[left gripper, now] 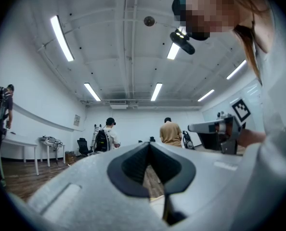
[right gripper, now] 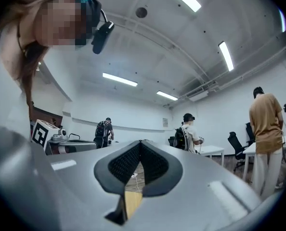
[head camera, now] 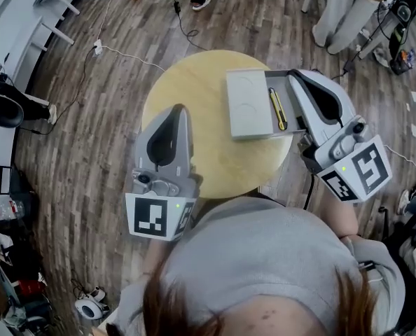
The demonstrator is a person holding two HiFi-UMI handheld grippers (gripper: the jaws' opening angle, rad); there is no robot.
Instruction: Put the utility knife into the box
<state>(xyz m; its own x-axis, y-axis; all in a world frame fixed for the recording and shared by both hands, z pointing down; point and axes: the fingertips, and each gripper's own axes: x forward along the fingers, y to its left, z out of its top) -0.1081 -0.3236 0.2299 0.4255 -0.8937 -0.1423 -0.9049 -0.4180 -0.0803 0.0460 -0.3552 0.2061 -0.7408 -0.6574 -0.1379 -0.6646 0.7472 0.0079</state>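
Where the utility knife [head camera: 277,109] lies: inside the open grey box [head camera: 250,103], in the narrow compartment on its 3 o'clock side. Its yellow body with a dark strip runs from 12 to 6 o'clock.
Box: on the round wooden table [head camera: 194,89], toward the 1 o'clock edge, with its flat lid panel spread open at the knife's 9 o'clock.
Left tool [head camera: 179,112]: jaws together with nothing between them. It hovers over the table's 8 o'clock rim, well apart from the box.
Right tool [head camera: 297,77]: jaws together and empty. In the head view its tip sits at the box's 2 o'clock corner, near the knife. Its own view looks out across the room, so it seems to be held clear of the box.
Task state: apparently done, since the knife is already in the compartment and neither tool holds it; the lid is open.
Handling: probably light, stiff and slim. The smooth casing could slip or twist between the pads. Whether the blade is out is too small to tell.
Where to take hold: if it needs reseating, across the middle of the body with the pads on the two long sides, away from whichever end carries the blade.
Risk: a shallow compartment leaves little room beside the knife, so a tool could nudge the box instead.
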